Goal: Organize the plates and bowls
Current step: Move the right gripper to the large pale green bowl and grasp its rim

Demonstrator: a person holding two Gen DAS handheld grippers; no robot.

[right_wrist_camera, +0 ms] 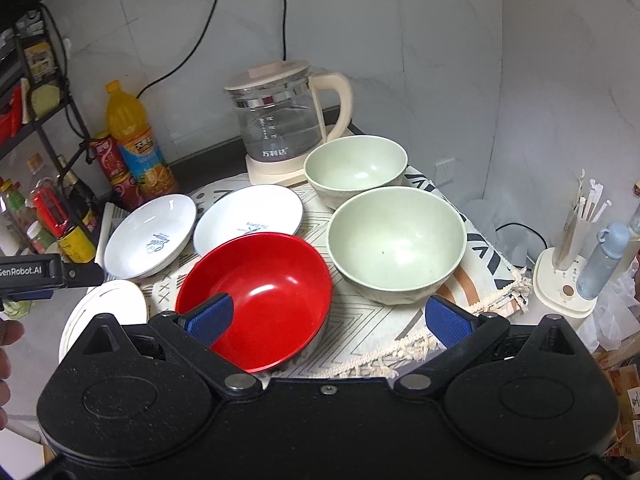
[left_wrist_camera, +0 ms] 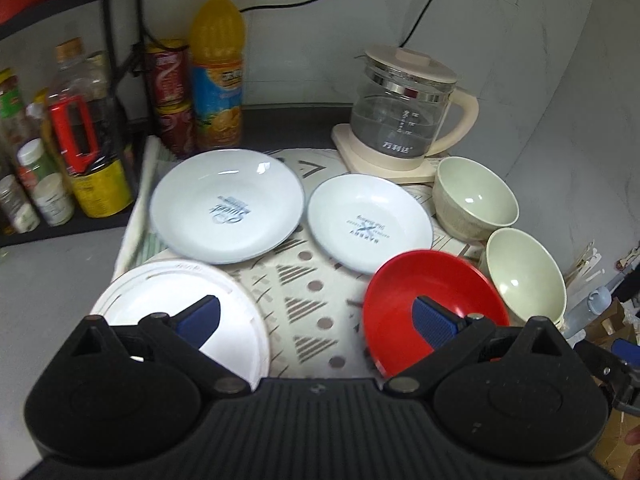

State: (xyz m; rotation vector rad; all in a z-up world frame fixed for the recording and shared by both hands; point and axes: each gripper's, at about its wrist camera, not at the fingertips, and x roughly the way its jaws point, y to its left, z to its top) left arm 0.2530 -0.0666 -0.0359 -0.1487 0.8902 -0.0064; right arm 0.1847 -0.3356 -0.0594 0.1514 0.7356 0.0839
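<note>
On the patterned mat point(left_wrist_camera: 316, 304) lie two white plates with blue print, a large one point(left_wrist_camera: 227, 205) point(right_wrist_camera: 150, 236) and a smaller one point(left_wrist_camera: 370, 222) point(right_wrist_camera: 248, 214). A white ribbed plate point(left_wrist_camera: 180, 312) point(right_wrist_camera: 104, 312) sits at the front left. A red bowl point(left_wrist_camera: 434, 308) point(right_wrist_camera: 260, 300) sits at the front. Two pale green bowls stand to the right, one far point(left_wrist_camera: 476, 196) point(right_wrist_camera: 356, 168), one near point(left_wrist_camera: 524, 276) point(right_wrist_camera: 396, 240). My left gripper point(left_wrist_camera: 316, 318) is open and empty above the mat. My right gripper point(right_wrist_camera: 330, 320) is open and empty, with its left finger over the red bowl.
A glass kettle point(left_wrist_camera: 404, 120) point(right_wrist_camera: 280, 120) on a cream base stands behind the dishes. An orange juice bottle point(left_wrist_camera: 218, 68) point(right_wrist_camera: 134, 136), red cans point(left_wrist_camera: 170, 92) and condiment bottles point(left_wrist_camera: 76, 120) crowd the left by a black rack. A chopstick holder point(right_wrist_camera: 568, 276) and blue bottle point(right_wrist_camera: 600, 260) stand right.
</note>
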